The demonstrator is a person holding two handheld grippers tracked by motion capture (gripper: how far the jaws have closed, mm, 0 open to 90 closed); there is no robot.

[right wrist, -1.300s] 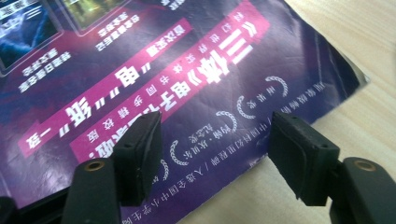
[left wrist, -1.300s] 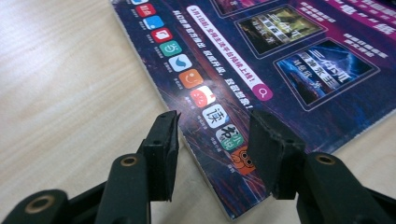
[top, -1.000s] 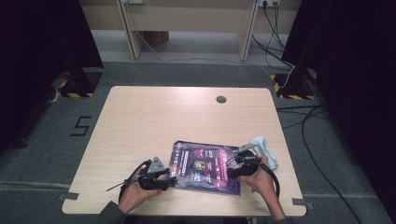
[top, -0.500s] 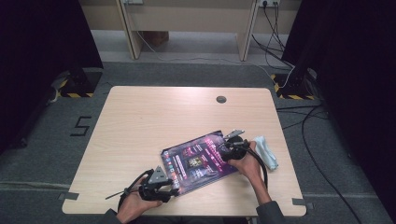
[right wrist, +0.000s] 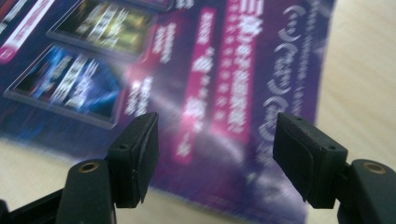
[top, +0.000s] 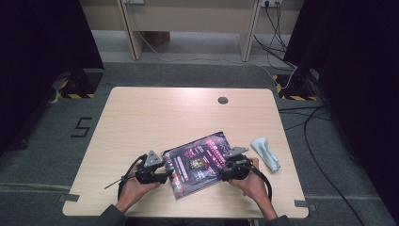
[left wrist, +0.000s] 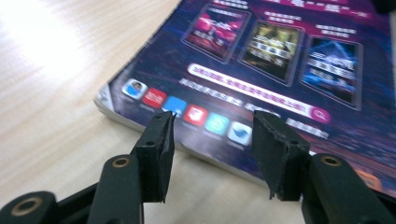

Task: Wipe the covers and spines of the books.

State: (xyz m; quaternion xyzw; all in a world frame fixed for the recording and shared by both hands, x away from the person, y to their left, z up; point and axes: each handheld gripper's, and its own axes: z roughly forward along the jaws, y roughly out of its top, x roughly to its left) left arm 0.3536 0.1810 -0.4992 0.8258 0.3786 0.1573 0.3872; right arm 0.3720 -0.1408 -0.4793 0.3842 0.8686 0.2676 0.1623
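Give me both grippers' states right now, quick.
Left gripper: open, holding nothing, jaws at the magazine's edge.
Right gripper: open, holding nothing, jaws over the magazine's cover.

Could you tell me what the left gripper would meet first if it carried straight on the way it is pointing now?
Most likely the near edge of the magazine: the left gripper has its jaws open and aimed at that edge, just short of it or just above, though the depth is hard to judge.
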